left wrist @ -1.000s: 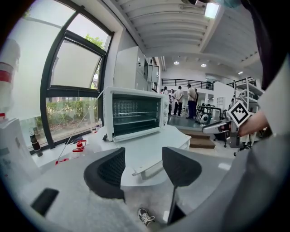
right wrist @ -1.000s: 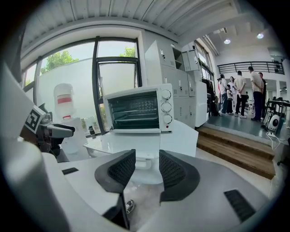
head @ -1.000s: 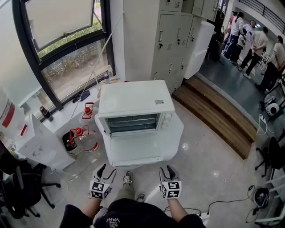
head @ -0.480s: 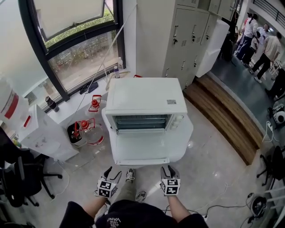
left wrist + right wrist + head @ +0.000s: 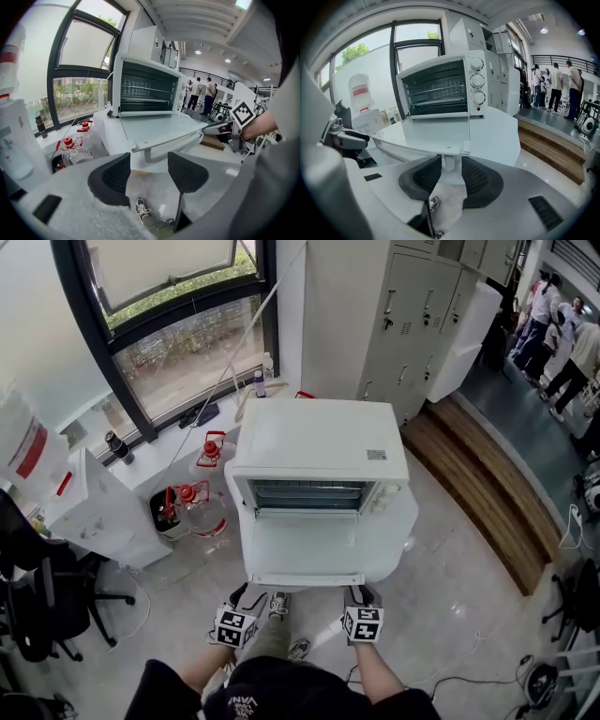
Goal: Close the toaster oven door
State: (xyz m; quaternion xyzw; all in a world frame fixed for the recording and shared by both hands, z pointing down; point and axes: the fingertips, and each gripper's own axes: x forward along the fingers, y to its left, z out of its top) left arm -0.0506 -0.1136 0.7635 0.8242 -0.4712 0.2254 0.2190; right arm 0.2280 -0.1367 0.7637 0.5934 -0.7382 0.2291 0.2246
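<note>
Glossy floor [image 5: 450, 559] surrounds the boxy, seemingly metal toaster oven [image 5: 319, 442], door [image 5: 305, 554] flat.

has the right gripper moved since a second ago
Yes. The right gripper has closed in on the front edge of the open door, the gap between them gone. Its jaws have just been closing, with the door handle post between them.

No text reads clearly. White lettering on dark garment [image 5: 249, 702], bottom edge of head view: illegible. Small sticker [image 5: 377, 455], right front corner of toaster oven [image 5: 314, 432] top: print too small.
</note>
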